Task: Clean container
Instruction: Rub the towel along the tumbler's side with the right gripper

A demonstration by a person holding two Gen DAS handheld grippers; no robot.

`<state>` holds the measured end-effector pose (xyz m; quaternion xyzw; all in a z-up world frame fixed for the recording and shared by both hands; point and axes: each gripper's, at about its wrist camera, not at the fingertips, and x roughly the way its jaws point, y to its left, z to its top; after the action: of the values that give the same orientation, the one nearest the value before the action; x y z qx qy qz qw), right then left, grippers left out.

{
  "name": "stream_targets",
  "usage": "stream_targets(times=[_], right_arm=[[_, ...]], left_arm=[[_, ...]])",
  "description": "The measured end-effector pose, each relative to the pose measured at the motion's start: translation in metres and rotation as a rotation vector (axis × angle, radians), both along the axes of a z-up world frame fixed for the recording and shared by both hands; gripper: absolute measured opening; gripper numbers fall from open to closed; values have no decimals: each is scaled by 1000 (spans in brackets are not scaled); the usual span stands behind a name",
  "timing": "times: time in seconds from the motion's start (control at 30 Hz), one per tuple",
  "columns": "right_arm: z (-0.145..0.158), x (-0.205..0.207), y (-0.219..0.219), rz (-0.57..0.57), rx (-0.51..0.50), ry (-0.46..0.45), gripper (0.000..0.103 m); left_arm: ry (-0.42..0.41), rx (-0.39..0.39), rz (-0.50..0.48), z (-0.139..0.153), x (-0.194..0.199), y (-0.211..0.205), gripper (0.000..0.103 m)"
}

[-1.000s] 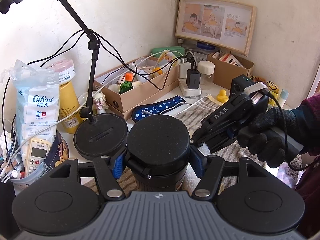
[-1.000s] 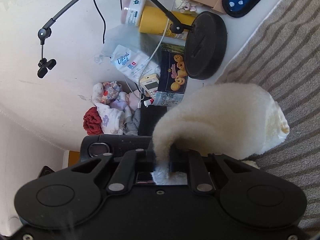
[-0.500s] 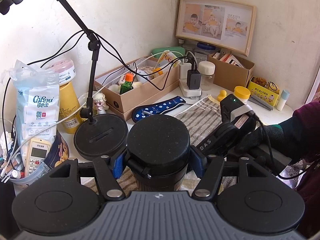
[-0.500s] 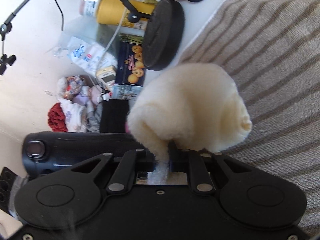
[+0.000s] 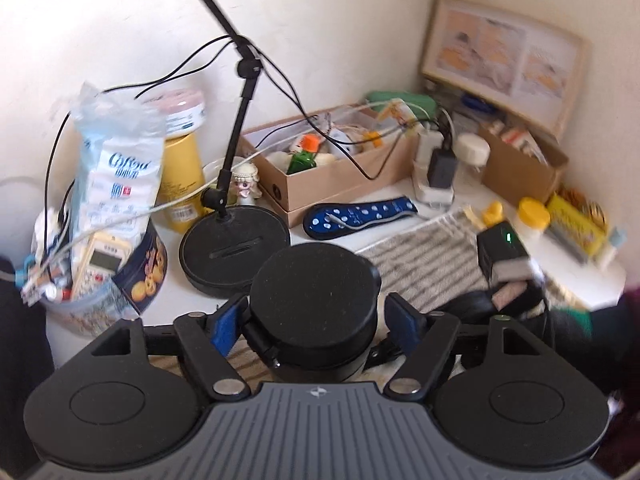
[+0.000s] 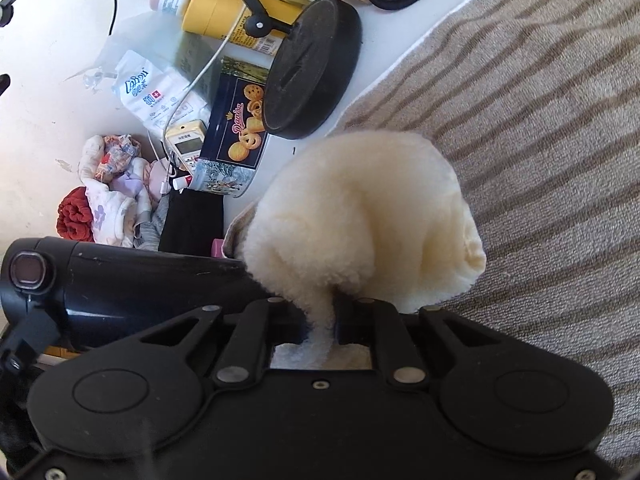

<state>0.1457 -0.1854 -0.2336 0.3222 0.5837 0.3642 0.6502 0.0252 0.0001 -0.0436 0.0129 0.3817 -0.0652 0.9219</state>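
My left gripper [image 5: 316, 320] is shut on a black cylindrical container [image 5: 314, 300] with a round black lid, its blue pads [image 5: 226, 320] pressing both sides. The container also shows in the right wrist view [image 6: 120, 284], lying sideways at the left. My right gripper [image 6: 320, 316] is shut on a fluffy cream cloth [image 6: 360, 216], which bulges out ahead of the fingers and touches the container's side. In the left wrist view the right gripper's body [image 5: 504, 264] sits low, just right of the container.
A striped grey towel [image 6: 540, 140] covers the table. A black stand base [image 5: 234, 248], a cookie tin [image 6: 236, 132], a yellow canister [image 5: 180, 176], a cardboard box [image 5: 332, 172] and a blue dotted case [image 5: 360, 216] crowd the back and left.
The right gripper has dropped lower and come in beside the container, bringing the cloth against its side. The left wrist view has tilted and shifted slightly; its grip on the container is unchanged.
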Motion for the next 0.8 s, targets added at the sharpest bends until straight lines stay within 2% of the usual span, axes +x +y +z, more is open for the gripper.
stream_targets(times=[0.17, 0.33, 0.43, 0.5, 0.67, 0.8], right_arm=[[7, -1, -2, -2, 11, -9, 9], [19, -4, -5, -4, 45, -30, 9], [26, -5, -6, -1, 70, -43, 9], [31, -6, -6, 7, 80, -57, 10], [35, -8, -9, 6, 87, -66, 12], [40, -10, -10, 4, 96, -74, 12]], left_arm=[[37, 27, 117, -4, 3, -13, 77], [18, 38, 128, -10, 0, -10, 77], [-10, 25, 89, -10, -1, -3, 73], [-15, 24, 29, -10, -1, 0, 64], [-15, 42, -214, -9, 6, 14, 64], [8, 43, -446, -7, 14, 30, 64]])
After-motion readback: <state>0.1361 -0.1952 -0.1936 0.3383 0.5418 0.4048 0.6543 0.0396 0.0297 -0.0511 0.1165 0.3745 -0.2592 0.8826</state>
